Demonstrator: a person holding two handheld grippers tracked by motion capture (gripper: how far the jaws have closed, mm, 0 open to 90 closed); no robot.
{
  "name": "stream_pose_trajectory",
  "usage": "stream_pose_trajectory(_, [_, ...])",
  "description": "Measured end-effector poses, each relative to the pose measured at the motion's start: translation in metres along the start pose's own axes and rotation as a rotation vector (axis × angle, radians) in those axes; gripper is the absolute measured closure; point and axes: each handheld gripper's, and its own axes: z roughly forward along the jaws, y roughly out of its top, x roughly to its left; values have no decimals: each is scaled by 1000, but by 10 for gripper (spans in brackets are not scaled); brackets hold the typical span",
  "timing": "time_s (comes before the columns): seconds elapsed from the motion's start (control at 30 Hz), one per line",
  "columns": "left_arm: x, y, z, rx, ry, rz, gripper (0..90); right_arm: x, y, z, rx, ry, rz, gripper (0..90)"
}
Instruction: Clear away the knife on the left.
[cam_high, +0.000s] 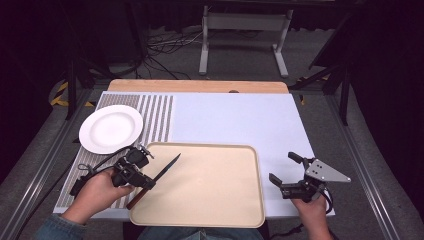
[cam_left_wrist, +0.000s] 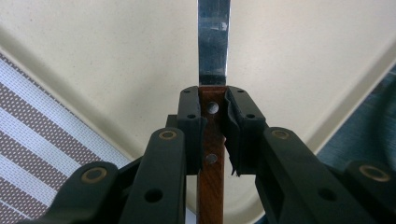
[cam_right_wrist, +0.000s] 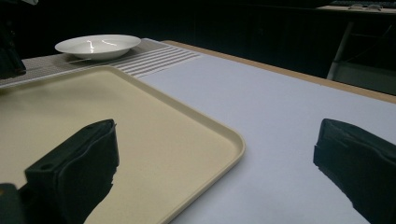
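The left gripper (cam_high: 136, 172) is clamping its jaws on the wooden handle of a knife (cam_high: 161, 172), holding it over the tray (cam_high: 210, 210) near that tray's nine o'clock edge. The knife's long axis is running from the handle at seven o'clock to the blade tip at one o'clock. The right gripper (cam_high: 284, 170) is waiting off the tray at three o'clock, jaws apart and holding nothing, so the left hand is nearer. No brand or writing is showing

The knife (cam_high: 159, 177) is showing a brown wooden handle and a silver blade. The tray (cam_high: 220, 210) is looking plain beige. The plate (cam_high: 110, 129), at ten o'clock, is gleaming white, lying on a mat (cam_high: 160, 117) striped grey and white.
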Motion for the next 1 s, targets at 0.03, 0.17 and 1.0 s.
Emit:
stream_pose_trajectory(0.03, [0,1,2,2,0,-2,778,0,0,0,1,1,0,7])
stream_pose_trajectory(0.17, [-1,3,6,17,-3,-9,777,0,0,0,5,-2,4,7])
stream_pose_trajectory(1.0, [-8,12,32,81,-23,-39,777,0,-1,2,17,7,10,10])
